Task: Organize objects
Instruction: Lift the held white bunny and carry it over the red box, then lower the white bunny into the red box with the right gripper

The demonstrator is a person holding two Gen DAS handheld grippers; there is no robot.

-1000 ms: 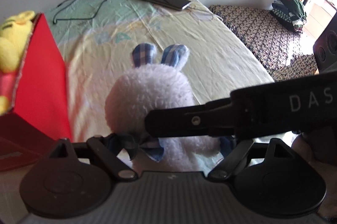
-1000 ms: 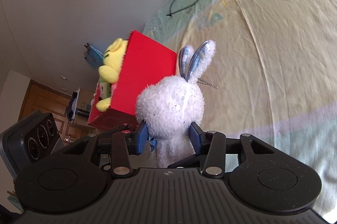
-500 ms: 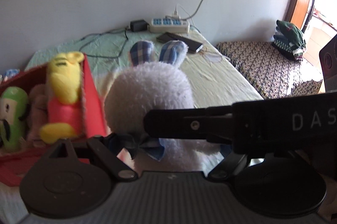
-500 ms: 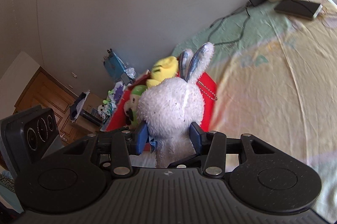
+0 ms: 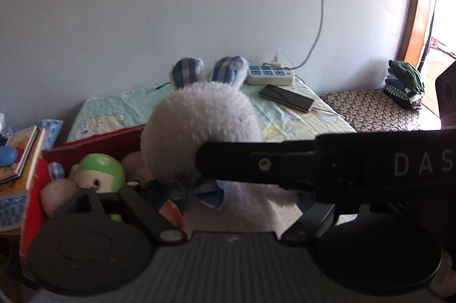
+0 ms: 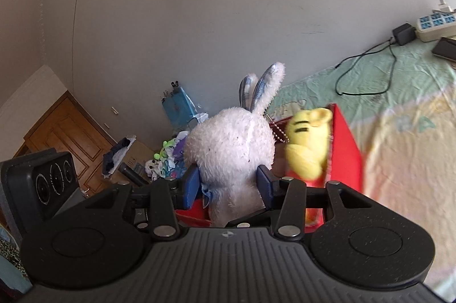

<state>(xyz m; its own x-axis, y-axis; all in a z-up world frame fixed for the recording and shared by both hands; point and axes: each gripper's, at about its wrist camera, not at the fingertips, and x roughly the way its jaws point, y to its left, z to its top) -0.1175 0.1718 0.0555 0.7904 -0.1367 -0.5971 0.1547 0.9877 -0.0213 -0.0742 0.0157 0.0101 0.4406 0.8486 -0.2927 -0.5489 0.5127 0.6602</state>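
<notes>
Plush rabbit (image 6: 230, 149) in transit: you carry the white toy, its blue-checked ears up, pinched at the body between the blue pads of your right gripper (image 6: 228, 184), which close on its sides. In the left wrist view the same rabbit (image 5: 199, 132) fills the gap ahead of your left gripper (image 5: 228, 194), but its fingertips are hidden behind fur and the other tool's black bar, so whether they grip or stand apart cannot be told.

Left to right in that view: a stack of books (image 5: 20, 160) on a side surface, then the red box (image 5: 94, 137) with a green-capped doll (image 5: 99, 172) and a pale plush already inside, then the rabbit just over the box's near corner. The step in hand looks like delivery into the box.

Your next move calls for lowering the rabbit into a free pocket before letting go. The yellow plush (image 6: 307, 143) leans against the box's right wall and crowds the space; the tall ears may catch on it. Farther right, a phone (image 5: 286, 97) and power strip (image 5: 269, 73) lie well clear on the bed.
</notes>
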